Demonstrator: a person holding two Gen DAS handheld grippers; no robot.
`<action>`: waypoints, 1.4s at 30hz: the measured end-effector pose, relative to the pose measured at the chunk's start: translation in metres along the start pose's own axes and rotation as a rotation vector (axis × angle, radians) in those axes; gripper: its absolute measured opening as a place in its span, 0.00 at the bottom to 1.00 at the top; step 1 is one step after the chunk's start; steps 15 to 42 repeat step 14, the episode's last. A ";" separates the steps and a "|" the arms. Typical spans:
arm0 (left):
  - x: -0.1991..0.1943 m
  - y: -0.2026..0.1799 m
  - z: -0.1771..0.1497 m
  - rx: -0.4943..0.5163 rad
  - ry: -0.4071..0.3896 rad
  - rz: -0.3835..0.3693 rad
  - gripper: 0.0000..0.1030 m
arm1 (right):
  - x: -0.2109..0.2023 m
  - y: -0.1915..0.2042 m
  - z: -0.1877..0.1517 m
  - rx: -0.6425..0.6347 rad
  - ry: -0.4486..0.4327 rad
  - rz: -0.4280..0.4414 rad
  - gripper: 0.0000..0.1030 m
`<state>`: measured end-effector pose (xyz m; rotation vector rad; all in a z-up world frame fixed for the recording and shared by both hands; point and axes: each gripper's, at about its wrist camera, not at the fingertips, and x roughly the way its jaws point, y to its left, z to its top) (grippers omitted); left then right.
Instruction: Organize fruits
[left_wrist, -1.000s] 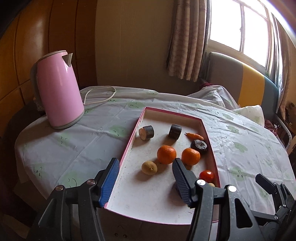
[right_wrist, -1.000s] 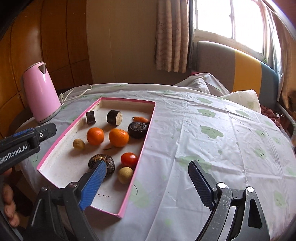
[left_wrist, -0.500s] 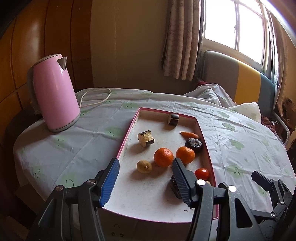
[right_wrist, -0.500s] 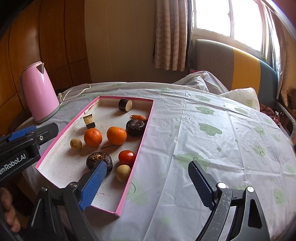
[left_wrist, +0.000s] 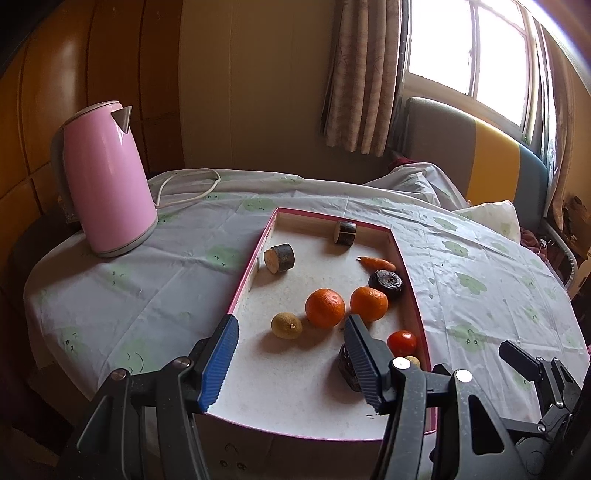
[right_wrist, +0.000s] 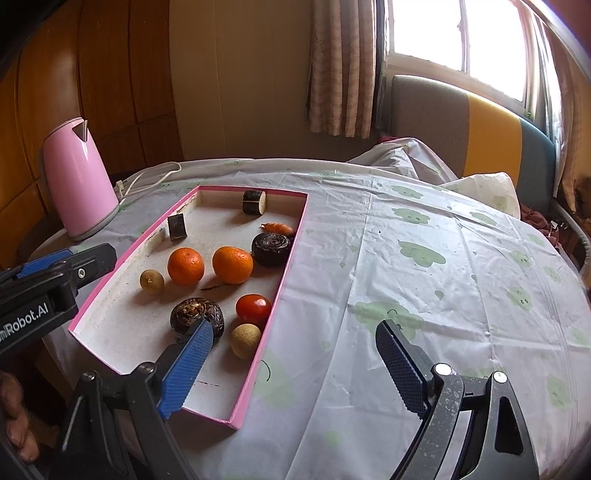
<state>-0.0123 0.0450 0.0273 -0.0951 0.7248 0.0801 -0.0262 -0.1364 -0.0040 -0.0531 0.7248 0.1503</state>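
Observation:
A pink-rimmed tray (left_wrist: 242, 284) (right_wrist: 284, 275) lies on the table. In it are two oranges (left_wrist: 325, 308) (left_wrist: 369, 303), a red tomato (left_wrist: 402, 342) (right_wrist: 253, 309), two small tan fruits (left_wrist: 286, 325) (right_wrist: 245, 340), a small carrot (left_wrist: 376, 263), two dark round fruits (left_wrist: 386, 283) (right_wrist: 197, 317) and two dark cut chunks (left_wrist: 279, 257) (left_wrist: 345, 232). My left gripper (left_wrist: 291, 363) is open and empty above the tray's near end. My right gripper (right_wrist: 295, 367) is open and empty over the tray's near right rim.
A pink kettle (left_wrist: 105, 192) (right_wrist: 77, 177) with a white cord (left_wrist: 184, 192) stands left of the tray. A flower-print cloth (right_wrist: 424, 277) covers the table. A padded bench (right_wrist: 480, 136) and curtained window (left_wrist: 480, 62) lie behind. The left gripper's body (right_wrist: 44, 295) shows at the left.
Both grippers have drawn back a little and stayed open. The two dark chunks have slid toward the tray's far end.

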 end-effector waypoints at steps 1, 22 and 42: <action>0.000 0.000 0.000 -0.001 0.002 -0.002 0.59 | 0.000 0.000 0.000 0.001 0.000 0.000 0.88; -0.001 -0.007 0.002 0.045 -0.016 -0.017 0.52 | 0.001 -0.006 -0.003 0.013 0.005 -0.004 0.89; -0.001 -0.007 0.002 0.045 -0.016 -0.017 0.52 | 0.001 -0.006 -0.003 0.013 0.005 -0.004 0.89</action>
